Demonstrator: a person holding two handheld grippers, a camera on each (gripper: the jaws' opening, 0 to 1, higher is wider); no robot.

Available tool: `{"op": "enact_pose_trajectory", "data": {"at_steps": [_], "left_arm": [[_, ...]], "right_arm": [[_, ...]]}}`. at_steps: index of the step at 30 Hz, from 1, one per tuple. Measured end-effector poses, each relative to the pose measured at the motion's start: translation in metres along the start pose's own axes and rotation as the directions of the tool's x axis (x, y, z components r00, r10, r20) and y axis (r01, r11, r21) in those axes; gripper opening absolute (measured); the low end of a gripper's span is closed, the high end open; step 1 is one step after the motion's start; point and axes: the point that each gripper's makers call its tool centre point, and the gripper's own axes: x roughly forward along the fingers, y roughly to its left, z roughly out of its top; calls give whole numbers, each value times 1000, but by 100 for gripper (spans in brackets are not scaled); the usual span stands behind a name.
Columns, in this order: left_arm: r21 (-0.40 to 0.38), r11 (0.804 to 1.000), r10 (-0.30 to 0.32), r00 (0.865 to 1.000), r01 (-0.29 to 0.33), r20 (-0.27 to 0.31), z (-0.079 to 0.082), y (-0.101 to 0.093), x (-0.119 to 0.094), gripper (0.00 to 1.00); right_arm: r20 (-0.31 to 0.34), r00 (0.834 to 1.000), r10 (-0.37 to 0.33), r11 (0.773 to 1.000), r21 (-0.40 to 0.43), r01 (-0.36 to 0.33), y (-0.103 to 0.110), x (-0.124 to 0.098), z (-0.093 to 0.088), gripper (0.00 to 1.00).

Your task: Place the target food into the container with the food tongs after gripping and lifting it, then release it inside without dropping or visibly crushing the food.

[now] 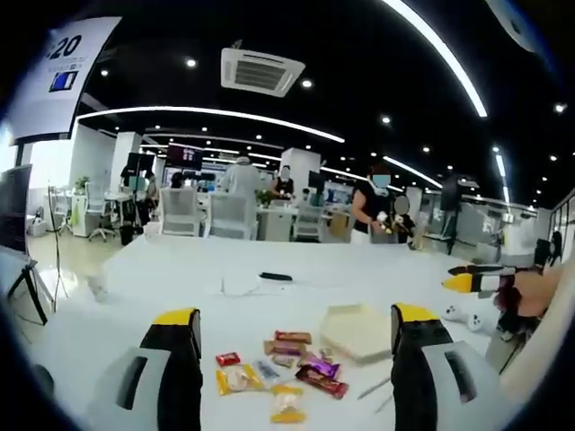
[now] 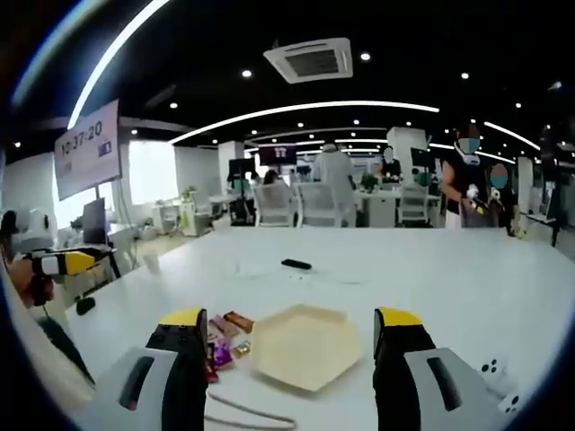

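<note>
Both pairs of fingers stand wide apart and grip nothing. In the left gripper view the left gripper (image 1: 296,337) hangs above the white bench (image 1: 180,269), its yellow-tipped fingers (image 1: 176,317) touching no object. Between them, a little ahead, lies a loose cluster of wrapped snacks (image 1: 278,368): red, yellow, purple and brown packets spread flat on the bench. Just beyond the right finger of that pair sits the pale hexagonal tray (image 1: 355,330), which looks empty. A slim metal utensil (image 1: 373,389) lies near the inner side of that finger; it may be the food tongs, but it is too small to tell.

In the right gripper view the right gripper (image 2: 287,323) is likewise spread open and empty, with the hexagonal tray (image 2: 301,346) lying between its fingers (image 2: 184,319) and the snack packets (image 2: 225,337) just beside the left finger of that pair. A white cable (image 2: 238,413) runs across the bench close in front of the fingers. The other gripper's yellow tip (image 2: 67,262) shows far out to the left, well apart from the tray.

I judge the task as barely begun: no food is lifted, nothing lies in the tray, and the tongs are not in either gripper. Picking up the tongs, gripping a packet, carrying it over and releasing it all remain.
</note>
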Motion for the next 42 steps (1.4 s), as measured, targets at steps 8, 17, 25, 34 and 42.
{"op": "enact_pose_trajectory", "data": {"at_steps": [8,17,25,34,42], "left_arm": [[-46,999,-28,999,29,14,-2,-8,-2,79],[-46,997,-54,998,55,29,7,-13,4,79],[-44,997,-63,998,64,19,4,-16,5,79],[-35,996,-84,997,84,1,0,-23,8,77],[-42,994,-106,994,105,-9,-4,-27,10,75]], "right_arm": [[-8,1000,-1,1000,-6,0,1,-3,-1,75],[-4,1000,-23,1000,9,23,-6,-9,-3,75],[-6,1000,-26,999,18,26,-7,-11,-4,74],[-15,999,-40,999,23,41,-12,-17,-6,74],[-21,998,-58,998,23,59,-16,-25,-8,74]]}}
